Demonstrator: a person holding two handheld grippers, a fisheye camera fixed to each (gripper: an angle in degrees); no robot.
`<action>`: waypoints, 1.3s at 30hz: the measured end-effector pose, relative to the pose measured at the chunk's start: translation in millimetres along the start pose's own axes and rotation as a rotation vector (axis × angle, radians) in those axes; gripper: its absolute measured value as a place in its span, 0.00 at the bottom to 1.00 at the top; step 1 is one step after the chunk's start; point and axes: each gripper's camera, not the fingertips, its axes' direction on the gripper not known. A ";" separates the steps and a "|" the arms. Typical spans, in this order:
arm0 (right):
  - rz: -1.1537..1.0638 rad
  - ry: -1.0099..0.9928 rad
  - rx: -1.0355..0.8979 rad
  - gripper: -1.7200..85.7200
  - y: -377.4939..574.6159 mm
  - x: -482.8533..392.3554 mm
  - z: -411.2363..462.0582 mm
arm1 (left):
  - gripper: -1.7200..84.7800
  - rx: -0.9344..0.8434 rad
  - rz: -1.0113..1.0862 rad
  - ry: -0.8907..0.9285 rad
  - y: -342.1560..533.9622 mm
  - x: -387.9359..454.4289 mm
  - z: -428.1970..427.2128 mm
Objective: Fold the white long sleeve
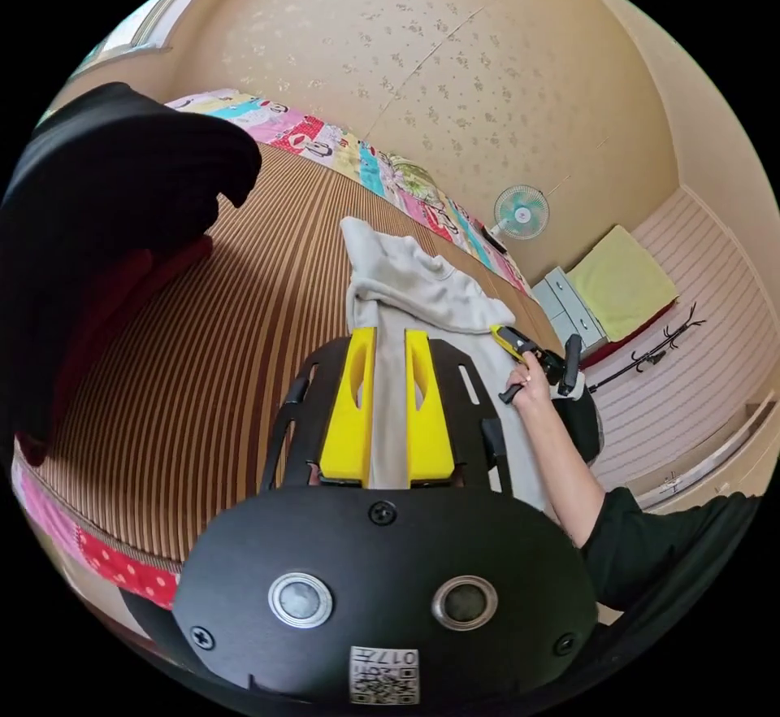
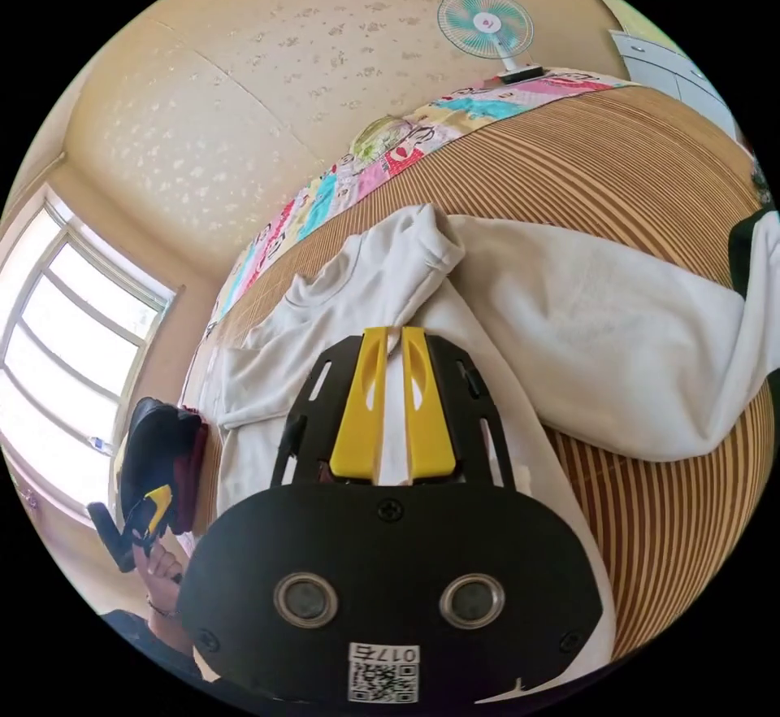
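The white long sleeve (image 2: 569, 327) lies on a brown striped mat (image 2: 650, 164), neck (image 2: 325, 286) away from me, one sleeve folded across the chest and the other spread out to the right. My right gripper (image 2: 394, 335) is shut on a fold of its cloth, jaws almost touching. In the left gripper view the garment (image 1: 422, 286) stretches away from me. My left gripper (image 1: 391, 335) has a strip of the cloth filling its narrow gap. A hand holds the right gripper (image 1: 520, 343) at the garment's right edge. The left gripper (image 2: 150, 506) sits at the garment's far left edge.
A bulky black and red item (image 1: 122, 221) lies on the mat (image 1: 244, 327) close to the left gripper. A patchwork quilt edge (image 2: 390, 156) borders the mat by the wall. A fan (image 1: 520, 213), drawers (image 1: 569, 302) and a window (image 2: 73, 359) stand around.
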 end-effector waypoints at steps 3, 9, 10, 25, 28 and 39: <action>0.096 -0.109 0.011 0.11 -16.8 16.2 -6.5 | 0.12 -0.014 -0.018 -0.046 -60.0 -10.3 45.6; 0.272 -0.184 0.152 0.12 -23.0 42.8 -24.0 | 0.13 -0.173 -0.061 -0.090 -128.6 -34.9 129.8; 0.271 -0.185 0.143 0.12 -26.6 42.7 -21.6 | 0.11 -0.195 -0.064 -0.053 -137.6 -37.0 131.0; 0.079 -0.079 0.028 0.11 -29.7 20.4 -6.1 | 0.12 0.001 -0.232 0.020 -192.7 -98.1 33.1; 0.083 -0.179 0.077 0.11 -16.1 28.1 -8.3 | 0.15 -0.053 -0.174 0.031 -244.3 -94.5 50.8; 0.037 -0.449 0.151 0.06 12.4 39.5 -10.3 | 0.08 -0.206 -0.123 0.006 -342.6 -114.2 139.3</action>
